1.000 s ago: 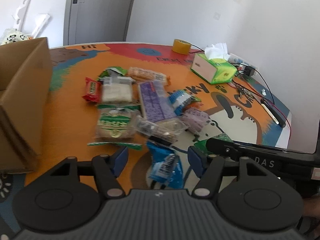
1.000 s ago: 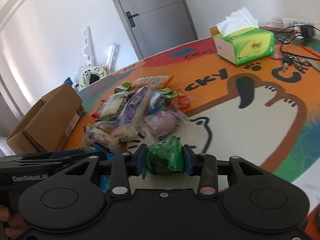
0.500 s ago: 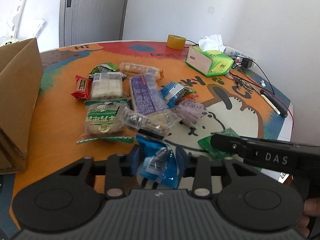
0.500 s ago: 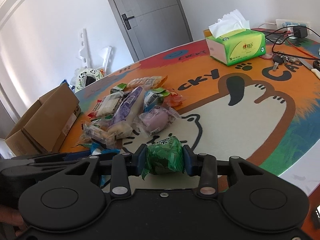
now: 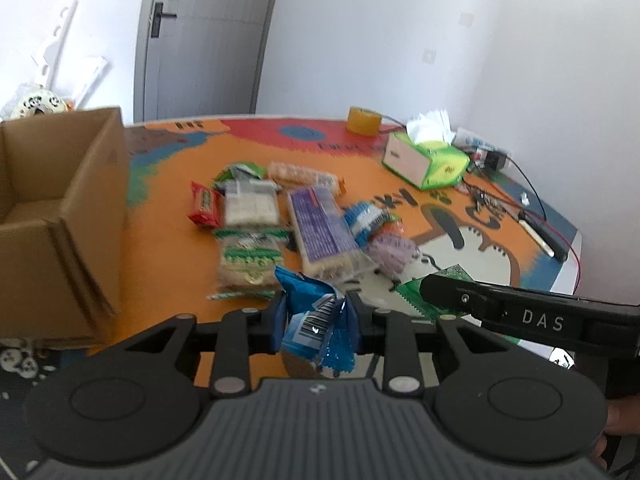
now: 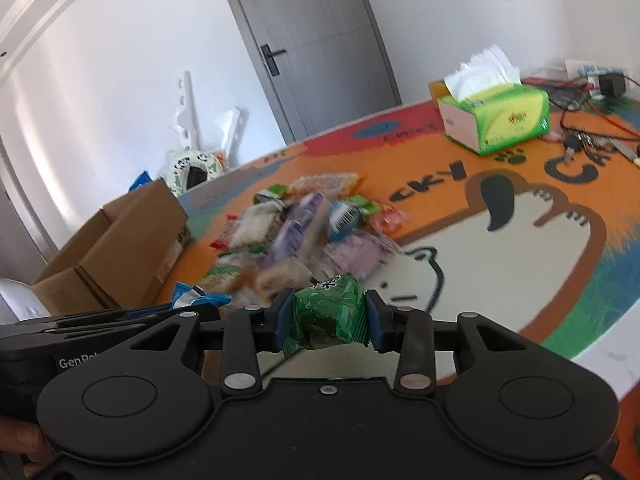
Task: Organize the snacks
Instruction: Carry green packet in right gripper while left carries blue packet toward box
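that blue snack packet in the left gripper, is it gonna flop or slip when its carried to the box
The blue packet looks thin and crinkled, so probably floppy and light. Its glossy film could slip, though the left gripper pinches its middle.

My left tongs (image 5: 318, 322) are pinched on a blue snack packet (image 5: 316, 320), its barcode facing me, held above the near edge of the table (image 5: 168, 216). To my left stands an open cardboard box (image 5: 60, 216). Beyond the packet lies a loose pile of snacks (image 5: 288, 216): a red bar (image 5: 205, 210), a long purple pack (image 5: 320, 228), a green-and-white cracker pack (image 5: 248, 256) and a pale purple one (image 5: 394, 246). My right tongs' arm (image 5: 520, 316) reaches in from the right, with a green packet (image 5: 416, 290) showing at its tip. Farther back sit a green tissue box (image 5: 428, 160) and a yellow tape roll (image 5: 363, 120).
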Available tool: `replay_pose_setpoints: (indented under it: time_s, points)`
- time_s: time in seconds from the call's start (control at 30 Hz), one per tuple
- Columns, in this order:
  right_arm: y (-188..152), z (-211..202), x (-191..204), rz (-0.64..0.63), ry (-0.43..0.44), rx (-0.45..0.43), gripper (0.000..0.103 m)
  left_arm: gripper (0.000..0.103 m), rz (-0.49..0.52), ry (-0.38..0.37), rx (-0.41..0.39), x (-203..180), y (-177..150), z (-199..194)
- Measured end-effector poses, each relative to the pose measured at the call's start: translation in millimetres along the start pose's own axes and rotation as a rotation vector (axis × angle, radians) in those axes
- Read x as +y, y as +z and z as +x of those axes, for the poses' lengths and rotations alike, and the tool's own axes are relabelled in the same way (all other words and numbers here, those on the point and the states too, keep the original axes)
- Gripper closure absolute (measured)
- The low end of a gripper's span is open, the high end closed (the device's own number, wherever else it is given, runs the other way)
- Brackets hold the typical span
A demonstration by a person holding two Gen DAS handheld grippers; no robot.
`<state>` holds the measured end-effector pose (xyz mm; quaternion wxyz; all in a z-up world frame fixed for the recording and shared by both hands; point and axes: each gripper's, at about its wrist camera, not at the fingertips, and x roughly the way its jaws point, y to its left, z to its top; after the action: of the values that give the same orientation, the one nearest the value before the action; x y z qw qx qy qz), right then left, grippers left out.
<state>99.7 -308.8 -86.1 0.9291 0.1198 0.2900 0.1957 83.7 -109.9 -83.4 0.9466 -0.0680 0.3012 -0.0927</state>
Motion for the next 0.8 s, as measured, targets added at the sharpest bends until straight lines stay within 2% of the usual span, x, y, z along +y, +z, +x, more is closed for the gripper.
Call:
replay_pose_setpoints:
  time_s: [0.43,0.8]
  points:
    - [12.4,-3.9,37.9,-0.049,0.054,-0.054,0.065,0.074,-0.046,0.073,-0.127,33.0,21.1,-43.2]
    - [25.3,9.6,74.3,-0.085,0.111,-0.066,0.065,0.074,-0.081,0.159,-0.202,70.5,39.2,-69.1]
